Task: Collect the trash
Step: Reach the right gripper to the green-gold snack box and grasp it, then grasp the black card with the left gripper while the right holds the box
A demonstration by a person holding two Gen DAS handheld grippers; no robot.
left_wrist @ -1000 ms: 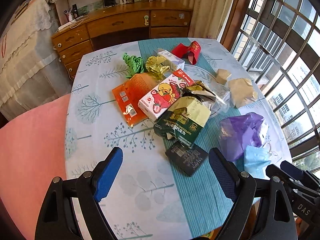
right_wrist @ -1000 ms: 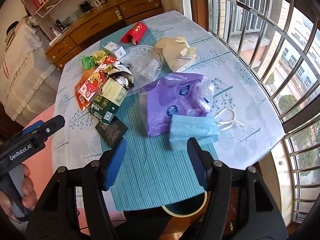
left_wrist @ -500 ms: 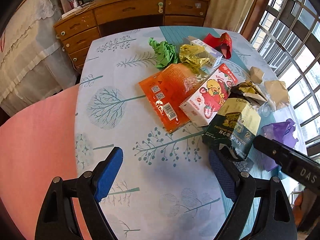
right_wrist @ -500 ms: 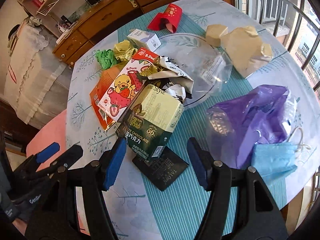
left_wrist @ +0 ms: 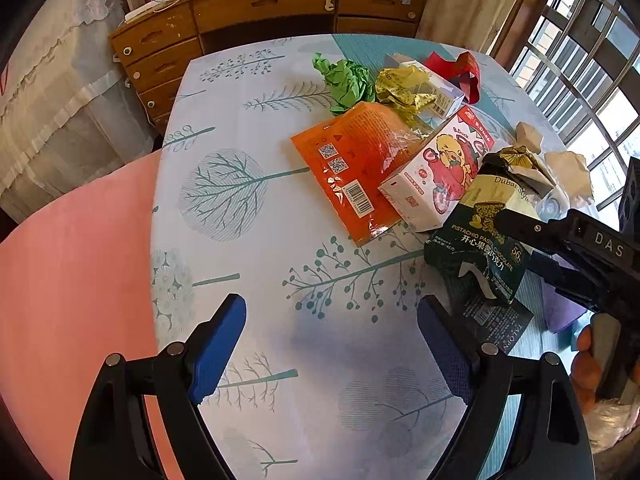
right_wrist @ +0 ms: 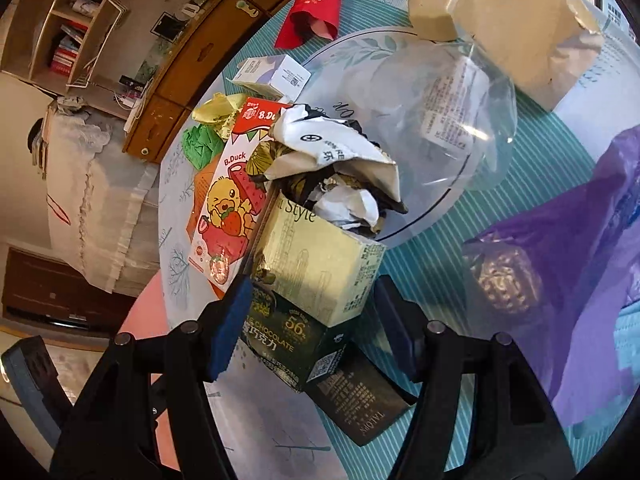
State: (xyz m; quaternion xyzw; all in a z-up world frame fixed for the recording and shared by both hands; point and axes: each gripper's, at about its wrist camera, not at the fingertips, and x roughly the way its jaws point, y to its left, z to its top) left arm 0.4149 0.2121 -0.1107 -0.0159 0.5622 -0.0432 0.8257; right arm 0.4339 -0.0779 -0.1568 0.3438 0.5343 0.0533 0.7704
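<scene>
The right hand-held gripper point(right_wrist: 308, 320) had dropped and rolled in toward the trash pile since a second earlier, when it was over the blue mask and purple bag at the near right edge of the tabletop point(left_wrist: 248, 208). Its jaws were spread wide and unchanged in width, now straddling the near end of the pistachio chocolate box point(right_wrist: 316, 280). The left blue pad looked close to or just touching the box edge; the right pad stood just beside the box with a gap visible, so nothing was judged grasped yet. The box lay tilted on a black flat wrapper point(right_wrist: 368, 404), with crumpled black-and-white paper point(right_wrist: 332, 152) stuffed at its far open end and the B.Duck carton point(right_wrist: 224, 216) just to its left.

The left hand-held gripper point(left_wrist: 332, 352) had also come lower and shifted left; it was released, empty, over bare tabletop cloth near the left of the pile. The orange pouch point(left_wrist: 352, 168) and green paper ball point(left_wrist: 344, 80) lay farther off, well apart from its fingers.

Meaning for the task: the chocolate box was judged the first pick, with the approach nearly complete and only the closing left. No bin was seen. Risk noted: loose paper may fall out when the box is lifted.
</scene>
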